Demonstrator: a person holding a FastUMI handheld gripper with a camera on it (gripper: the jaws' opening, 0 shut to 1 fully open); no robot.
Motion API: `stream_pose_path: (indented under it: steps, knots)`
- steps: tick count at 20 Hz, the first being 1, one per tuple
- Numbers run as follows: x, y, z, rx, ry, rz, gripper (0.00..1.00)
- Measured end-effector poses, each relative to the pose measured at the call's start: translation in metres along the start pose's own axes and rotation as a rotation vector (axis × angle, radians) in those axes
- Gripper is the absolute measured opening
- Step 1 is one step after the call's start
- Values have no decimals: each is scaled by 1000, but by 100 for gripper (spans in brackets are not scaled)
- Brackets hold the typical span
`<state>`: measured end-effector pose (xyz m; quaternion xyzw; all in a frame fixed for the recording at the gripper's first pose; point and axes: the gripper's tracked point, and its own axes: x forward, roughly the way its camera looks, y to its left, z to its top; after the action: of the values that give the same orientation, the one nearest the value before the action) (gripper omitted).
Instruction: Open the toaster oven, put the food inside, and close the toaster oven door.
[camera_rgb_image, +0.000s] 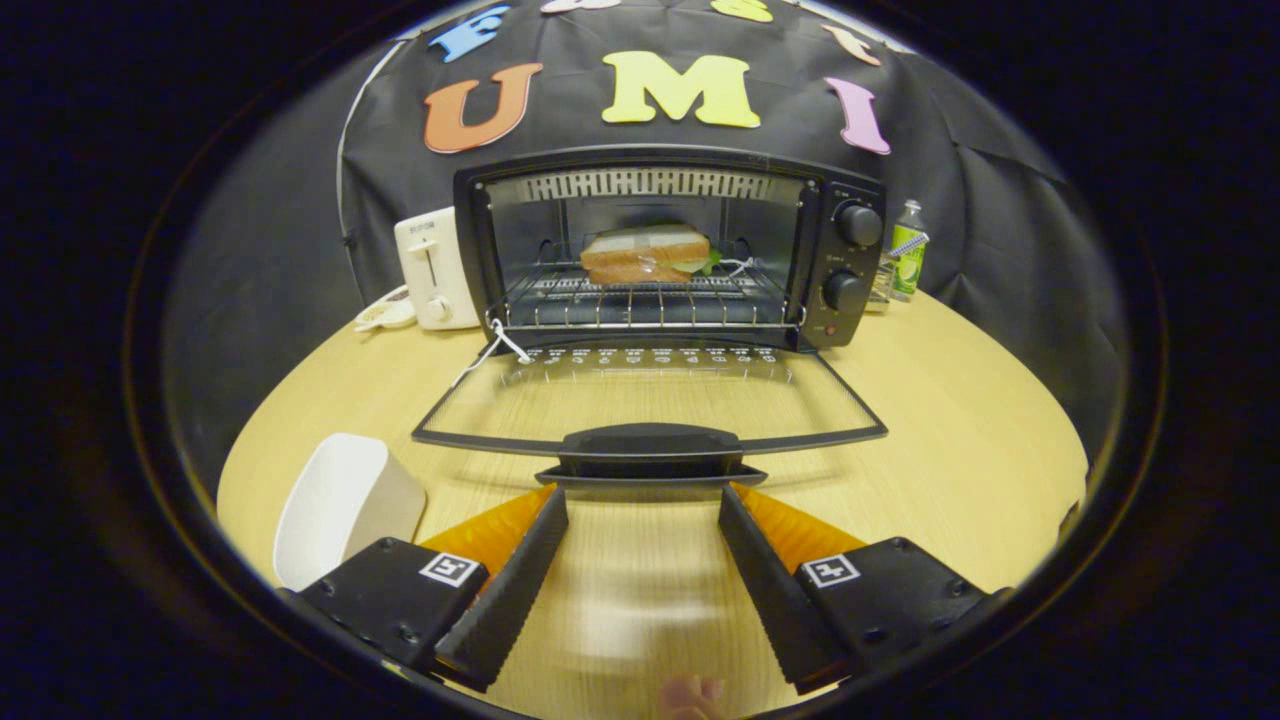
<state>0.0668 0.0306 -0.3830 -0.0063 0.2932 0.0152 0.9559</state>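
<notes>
A black toaster oven (845, 250) stands at the back of the round wooden table. Its glass door (650, 400) lies folded down flat toward me, with the dark handle (650, 440) at its front edge. A wrapped sandwich (645, 253) sits on the wire rack (640, 305) inside the oven. My gripper (645, 500) is open, with nothing between its fingers. Its fingertips sit just below and in front of the door handle, one on each side of it.
A white toaster (432, 268) stands left of the oven with a small white dish (385, 315) beside it. A bottle (908, 250) is right of the oven. A white dish (340, 505) lies by my left finger. A white string (490, 350) hangs at the door's left hinge.
</notes>
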Motion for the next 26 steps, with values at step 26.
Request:
stream_pose_path:
  steps: [26]
  knots:
    - [-42, 10, 86, -122, -406, -64, 100]
